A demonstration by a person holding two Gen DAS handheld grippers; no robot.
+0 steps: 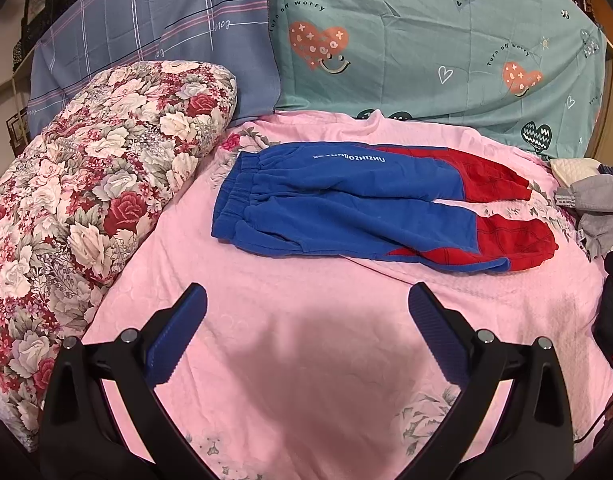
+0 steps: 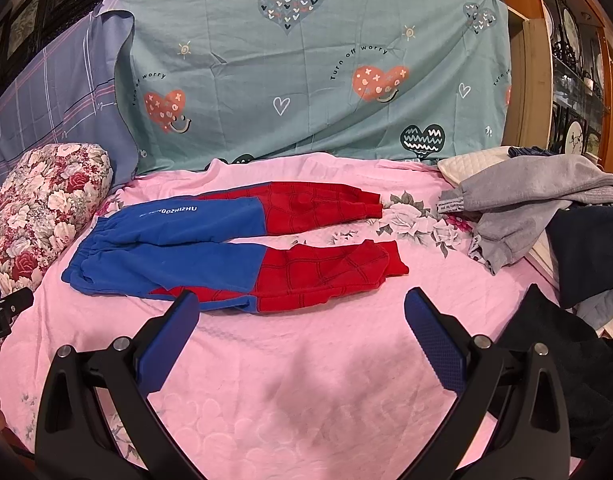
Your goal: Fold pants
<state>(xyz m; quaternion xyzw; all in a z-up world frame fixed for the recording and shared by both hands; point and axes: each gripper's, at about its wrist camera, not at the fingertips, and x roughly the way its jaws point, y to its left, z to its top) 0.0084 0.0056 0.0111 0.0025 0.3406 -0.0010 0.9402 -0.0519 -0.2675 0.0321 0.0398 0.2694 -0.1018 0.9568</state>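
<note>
We have not begun folding: the pants [image 1: 346, 204] lie spread flat on the bed [image 1: 306, 360], legs side by side, ahead of both grippers. Our left gripper [image 1: 306, 312] and right gripper [image 2: 302, 312] hover with jaws apart, holding nothing, so every fold remains.

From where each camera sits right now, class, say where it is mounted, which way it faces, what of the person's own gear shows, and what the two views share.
Left wrist: mounted on the left gripper, facing forward over the pink bedspread towards the pants, nearer their waistband; both fingers show, open.
Right wrist: mounted on the right gripper, facing the same way, nearer the red cuffs and the grey garment; both fingers show, open, and part of the other gripper at the left edge.
Shared: pants, floral quilt, green heart sheet.
</note>
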